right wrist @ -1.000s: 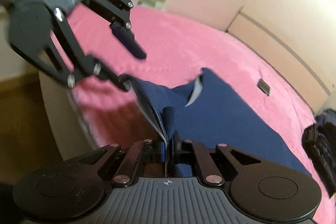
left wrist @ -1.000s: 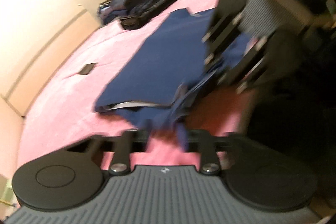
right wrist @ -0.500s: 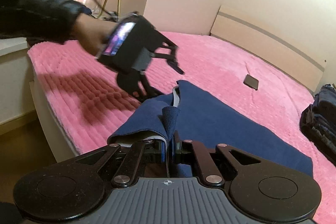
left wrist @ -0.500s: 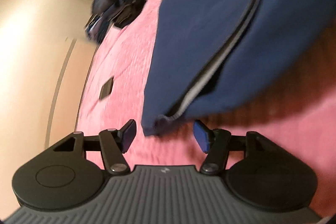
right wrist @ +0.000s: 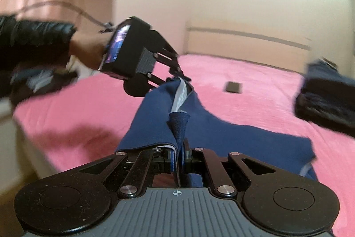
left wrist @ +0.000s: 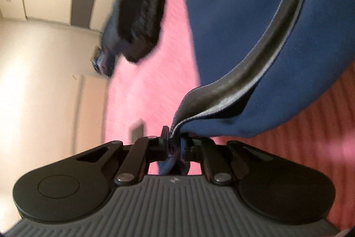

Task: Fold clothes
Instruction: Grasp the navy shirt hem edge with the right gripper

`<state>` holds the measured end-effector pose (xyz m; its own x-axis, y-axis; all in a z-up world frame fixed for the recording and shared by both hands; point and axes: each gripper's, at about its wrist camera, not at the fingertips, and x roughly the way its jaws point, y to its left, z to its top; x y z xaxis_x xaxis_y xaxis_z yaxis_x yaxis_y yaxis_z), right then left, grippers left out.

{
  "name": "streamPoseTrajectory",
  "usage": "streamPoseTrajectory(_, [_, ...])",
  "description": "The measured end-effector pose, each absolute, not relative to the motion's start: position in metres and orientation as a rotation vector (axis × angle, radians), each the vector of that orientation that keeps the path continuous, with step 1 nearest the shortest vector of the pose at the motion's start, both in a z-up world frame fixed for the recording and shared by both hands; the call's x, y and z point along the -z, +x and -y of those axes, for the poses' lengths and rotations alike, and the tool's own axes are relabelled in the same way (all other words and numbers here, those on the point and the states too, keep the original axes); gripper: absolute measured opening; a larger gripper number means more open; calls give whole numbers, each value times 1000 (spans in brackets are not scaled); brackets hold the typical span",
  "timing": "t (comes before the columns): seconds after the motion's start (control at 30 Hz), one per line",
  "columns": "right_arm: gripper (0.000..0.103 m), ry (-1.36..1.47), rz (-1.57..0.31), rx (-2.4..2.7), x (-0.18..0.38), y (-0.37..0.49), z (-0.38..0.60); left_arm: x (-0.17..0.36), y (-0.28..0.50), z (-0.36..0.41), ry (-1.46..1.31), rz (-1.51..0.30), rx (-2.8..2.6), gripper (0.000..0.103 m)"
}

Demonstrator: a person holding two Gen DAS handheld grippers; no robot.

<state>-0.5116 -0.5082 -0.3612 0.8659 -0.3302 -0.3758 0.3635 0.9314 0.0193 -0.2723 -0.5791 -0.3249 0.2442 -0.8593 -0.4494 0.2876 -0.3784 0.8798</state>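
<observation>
Left gripper (right wrist: 177, 79): jaws clamped on grey-lined hem of navy garment (right wrist: 210, 130), lifted above pink bed (right wrist: 88, 108). Right gripper (right wrist: 177, 159): jaws pinched on another edge of same cloth. Farther right, small dark phone (right wrist: 233, 87), then dark clothes pile (right wrist: 324, 101).

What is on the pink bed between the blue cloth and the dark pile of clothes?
In the right wrist view, only bare pink bedspread separates the navy blue garment from the dark folded clothes pile. A small dark flat rectangle lies farther back.
</observation>
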Motion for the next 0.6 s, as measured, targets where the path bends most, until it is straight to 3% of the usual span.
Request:
streamPoseTrajectory(0.17, [4, 307, -258, 512, 356, -572, 546, 294, -326, 637, 1445, 678, 1420, 8])
streamPoseTrajectory(0.33, [4, 694, -189, 622, 398, -625, 603, 317, -387, 706, 1481, 701, 1515, 11])
streamPoseTrajectory(0.4, [4, 776, -181, 640, 410, -635, 615, 337, -403, 725, 1515, 696, 1537, 16])
streamPoseTrajectory(0.47, [4, 813, -180, 643, 418, -640, 621, 358, -417, 742, 1552, 692, 1555, 36])
streamPoseTrajectory(0.6, [4, 885, -177, 648, 433, -649, 632, 349, -417, 741, 1436, 584, 1601, 39])
